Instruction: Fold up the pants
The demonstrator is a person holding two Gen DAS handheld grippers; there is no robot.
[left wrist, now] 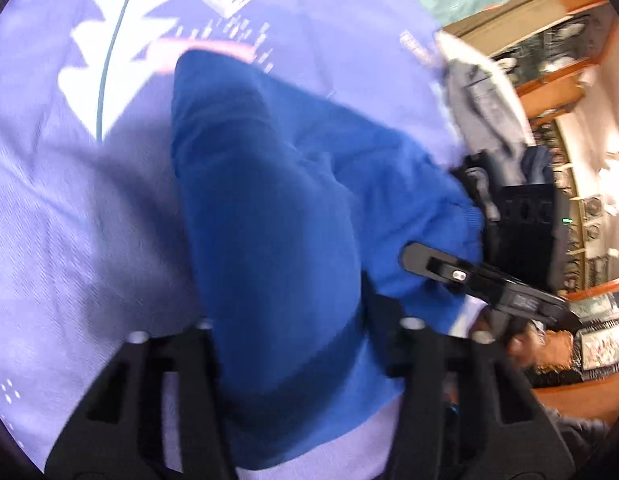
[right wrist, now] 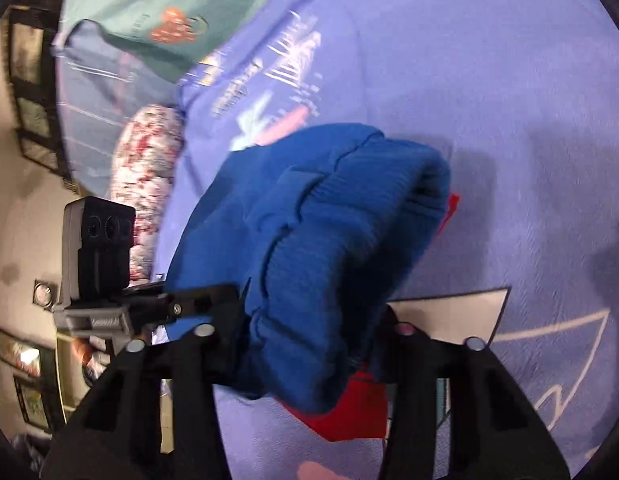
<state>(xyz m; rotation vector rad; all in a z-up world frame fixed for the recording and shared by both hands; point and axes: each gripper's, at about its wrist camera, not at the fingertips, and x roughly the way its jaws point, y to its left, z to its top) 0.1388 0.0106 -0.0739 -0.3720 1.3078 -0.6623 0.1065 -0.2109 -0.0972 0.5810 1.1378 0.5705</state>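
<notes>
Your blue pants (left wrist: 293, 216) are a soft, thick knit with fine ribbing, bunched into a rounded fold. In your left wrist view they fill the middle and run from about 11 o'clock down to 6 o'clock. They lie on a lilac bedspread (left wrist: 69, 220), a thin woven cloth printed with white shapes and small lettering.

Your left tool (left wrist: 297, 320) has a thick wad of that blue cloth between its two black fingers, and the fabric fills the gap from side to side. The frames are blurred, but it reads as clenched on the pants, with the jaws standing partly apart around the wad. The tool is angled steeply down toward the bed.

In your right wrist view the pants (right wrist: 329, 240) show a ribbed cuff or waistband, rolled over at about 1 o'clock, with a red patch (right wrist: 349, 416) of flat cloth peeking out under them at 6 o'clock. Your right tool (right wrist: 309, 328) likewise has the folded blue knit packed between its fingers, so it is grasping the pants, tilted down at the bed.

Each tool shows in the other's view: the right one at 3 o'clock in the left view, the left one at 9 o'clock in the right view, near each other along the same edge of cloth.

A teal cloth (right wrist: 149, 8) lies at 11 o'clock in the right view, and a speckled red-and-white pillow (right wrist: 149, 176) at 9 o'clock.
</notes>
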